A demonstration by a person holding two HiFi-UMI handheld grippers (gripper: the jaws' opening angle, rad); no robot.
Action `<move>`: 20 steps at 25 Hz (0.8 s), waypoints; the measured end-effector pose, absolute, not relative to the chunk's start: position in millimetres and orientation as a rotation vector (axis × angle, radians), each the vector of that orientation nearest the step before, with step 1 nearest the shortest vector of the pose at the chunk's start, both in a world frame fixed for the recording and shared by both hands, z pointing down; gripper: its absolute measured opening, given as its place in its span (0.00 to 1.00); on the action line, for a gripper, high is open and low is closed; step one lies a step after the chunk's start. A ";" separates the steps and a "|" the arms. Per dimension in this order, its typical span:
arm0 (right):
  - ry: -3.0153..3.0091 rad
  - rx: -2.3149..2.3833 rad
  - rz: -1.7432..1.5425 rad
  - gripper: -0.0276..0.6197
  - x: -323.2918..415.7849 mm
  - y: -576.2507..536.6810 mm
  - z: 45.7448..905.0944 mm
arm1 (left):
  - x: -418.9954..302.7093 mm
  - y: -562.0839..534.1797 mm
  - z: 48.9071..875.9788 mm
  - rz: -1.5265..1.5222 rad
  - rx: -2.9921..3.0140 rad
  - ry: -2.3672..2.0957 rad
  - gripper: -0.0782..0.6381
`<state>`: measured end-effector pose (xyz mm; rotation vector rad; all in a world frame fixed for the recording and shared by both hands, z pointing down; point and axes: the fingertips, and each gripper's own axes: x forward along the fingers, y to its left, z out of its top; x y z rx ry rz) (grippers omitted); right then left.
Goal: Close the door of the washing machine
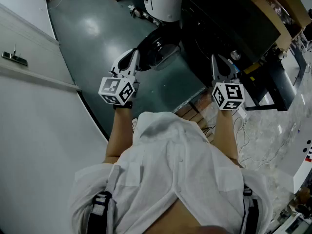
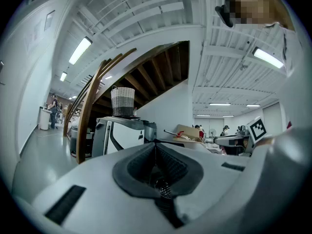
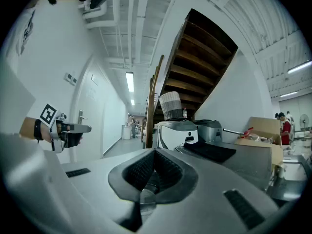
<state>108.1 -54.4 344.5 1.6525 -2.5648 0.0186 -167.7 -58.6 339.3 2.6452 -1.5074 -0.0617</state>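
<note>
The black washing machine stands ahead at the upper right of the head view. Its round, dark glass door hangs swung out to the left over the green floor. My left gripper is held level just left of the door's edge, shut with nothing in it; its jaws meet at the tip. My right gripper points level at the machine's front, jaws together and empty. The machine's dark top shows beyond it in the right gripper view.
A white appliance with a woven basket on top stands behind the washing machine. A wooden staircase rises above it. A white wall with a door is at the left. Cables lie on the floor at the right.
</note>
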 end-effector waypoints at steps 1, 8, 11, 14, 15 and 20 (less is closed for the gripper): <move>-2.568 1.651 0.017 0.08 108.5 -55.2 344.7 | -167.0 -59.0 339.7 -0.062 2.644 -1.509 0.13; -2.570 1.638 0.010 0.08 111.2 -53.9 347.6 | -163.5 -56.9 342.2 -0.067 2.636 -1.521 0.13; -2.568 1.636 0.012 0.08 111.9 -54.8 349.1 | -164.2 -56.8 341.9 -0.070 2.633 -1.528 0.13; -2.579 1.645 0.014 0.08 114.0 -54.9 348.0 | -163.1 -55.5 342.7 -0.074 2.631 -1.529 0.13; -2.589 1.651 0.016 0.08 114.6 -55.1 347.1 | -162.5 -55.1 343.1 -0.073 2.632 -1.527 0.13; -2.606 1.653 0.012 0.09 114.2 -54.8 348.1 | -159.9 -51.9 344.1 -0.076 2.636 -1.522 0.13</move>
